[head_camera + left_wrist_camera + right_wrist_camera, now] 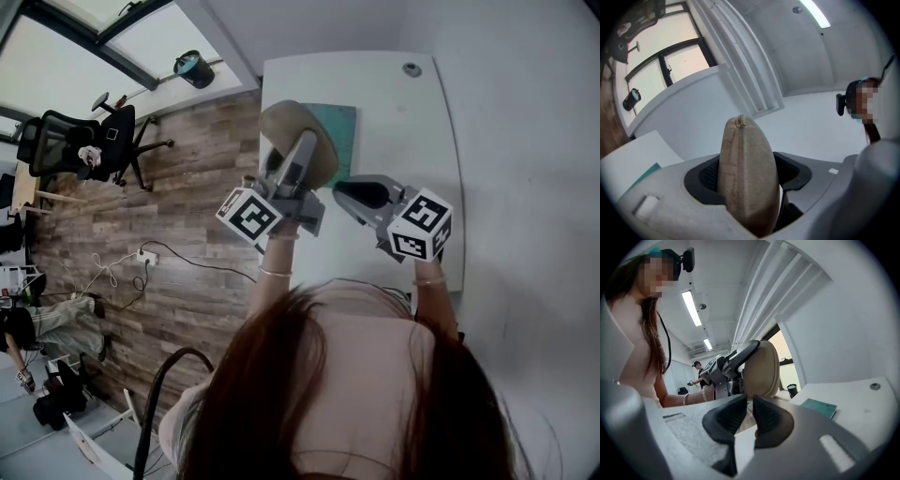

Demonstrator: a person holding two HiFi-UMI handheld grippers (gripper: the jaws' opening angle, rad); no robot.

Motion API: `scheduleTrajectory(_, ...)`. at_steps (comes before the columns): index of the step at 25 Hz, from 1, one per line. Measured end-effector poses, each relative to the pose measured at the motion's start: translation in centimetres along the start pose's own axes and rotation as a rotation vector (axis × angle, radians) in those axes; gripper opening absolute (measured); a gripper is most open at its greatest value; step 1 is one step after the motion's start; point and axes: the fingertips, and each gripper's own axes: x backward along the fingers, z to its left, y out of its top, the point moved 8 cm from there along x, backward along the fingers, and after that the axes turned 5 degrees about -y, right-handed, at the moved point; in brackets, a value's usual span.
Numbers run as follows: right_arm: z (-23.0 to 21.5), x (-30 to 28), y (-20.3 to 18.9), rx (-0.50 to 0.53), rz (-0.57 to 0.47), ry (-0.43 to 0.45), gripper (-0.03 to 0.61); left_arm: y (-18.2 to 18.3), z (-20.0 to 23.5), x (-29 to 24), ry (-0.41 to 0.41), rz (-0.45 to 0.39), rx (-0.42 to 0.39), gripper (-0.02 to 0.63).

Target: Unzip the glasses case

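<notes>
A tan fabric glasses case is held up above the white table, with my left gripper shut on it. In the left gripper view the case stands on edge between the jaws, its zipper seam running up to the top. My right gripper sits just to the right of the case's lower edge. In the right gripper view its jaws are drawn together to a thin slit, with the case and the left gripper right behind them. Anything pinched in that slit is hidden.
A teal notebook lies on the table under the case, also seen as a teal notebook in the right gripper view. A round grommet sits at the table's far end. An office chair and a power strip are on the wooden floor to the left.
</notes>
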Motion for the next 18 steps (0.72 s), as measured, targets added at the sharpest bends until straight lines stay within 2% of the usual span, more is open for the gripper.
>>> scheduleTrajectory(7, -0.4, 0.9, 0.6, 0.054, -0.039, -0.067, 0.041, -0.3, -1.1, -0.2, 0.029, 0.093, -0.194, 0.318)
scheduleTrajectory(18, -1.2, 1.8, 1.0, 0.080, -0.075, -0.130, 0.032, -0.8, -1.9, 0.0, 0.073, 0.188, -0.432, 0.318)
